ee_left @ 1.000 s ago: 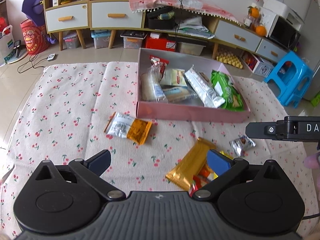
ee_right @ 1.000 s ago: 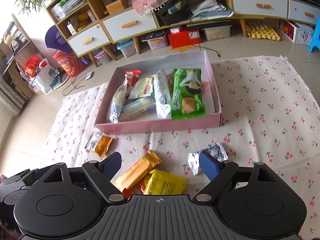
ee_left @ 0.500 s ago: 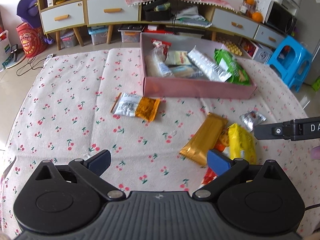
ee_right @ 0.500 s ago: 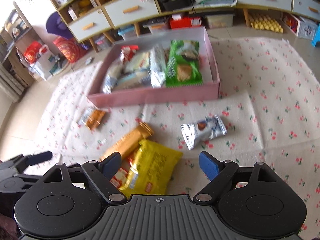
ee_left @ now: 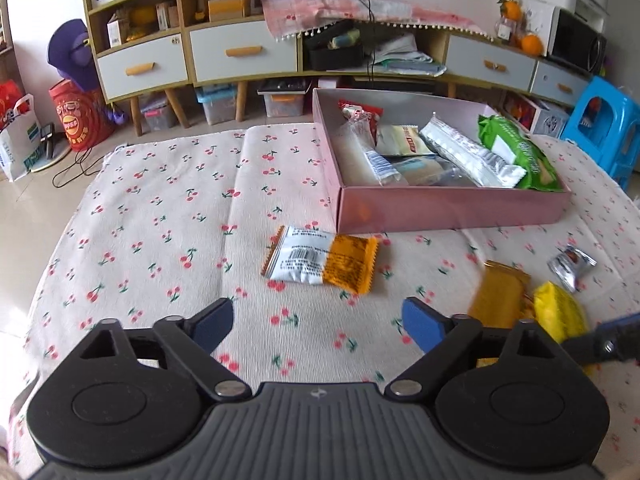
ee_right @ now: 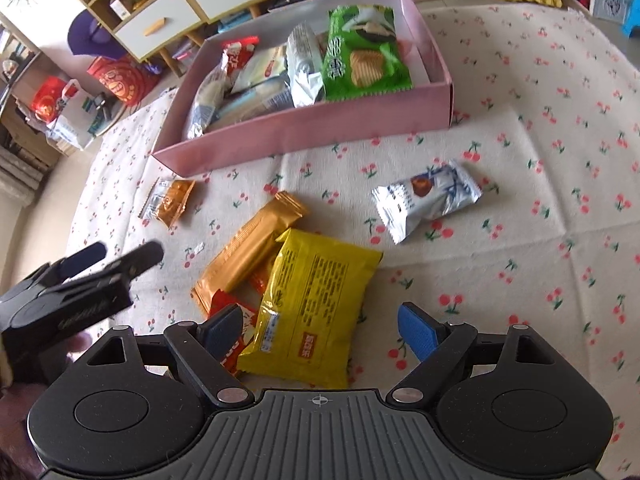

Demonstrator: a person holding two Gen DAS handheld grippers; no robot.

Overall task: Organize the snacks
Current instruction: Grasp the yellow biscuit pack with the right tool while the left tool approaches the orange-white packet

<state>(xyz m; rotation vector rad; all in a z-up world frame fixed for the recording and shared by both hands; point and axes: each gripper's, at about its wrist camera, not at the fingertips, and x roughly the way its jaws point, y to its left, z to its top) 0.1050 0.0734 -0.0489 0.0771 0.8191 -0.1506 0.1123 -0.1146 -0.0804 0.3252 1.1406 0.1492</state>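
A pink box (ee_left: 452, 208) (ee_right: 304, 132) on the cherry-print cloth holds several snack packs. Loose snacks lie in front of it. A white-and-orange pack (ee_left: 320, 260) (ee_right: 168, 202) lies just ahead of my open, empty left gripper (ee_left: 318, 322). My right gripper (ee_right: 320, 330) is open and empty, low over a yellow pack (ee_right: 312, 308) (ee_left: 560, 316). Beside the yellow pack lie a gold bar (ee_right: 248, 252) (ee_left: 498, 296), a red pack (ee_right: 230, 320) partly underneath, and a silver pack (ee_right: 426, 200) (ee_left: 570, 264). The left gripper also shows in the right wrist view (ee_right: 116, 254).
A cherry-print cloth (ee_left: 160, 208) covers the floor. Behind it stand a low cabinet with drawers (ee_left: 240, 52), storage bins (ee_left: 282, 104) and a blue stool (ee_left: 604, 128). A red bag (ee_left: 76, 116) and cables lie at the back left.
The left gripper has shifted left, centring on the white-and-orange pack. The right gripper has dropped lower and closer over the yellow pack. Both jaws stay open.
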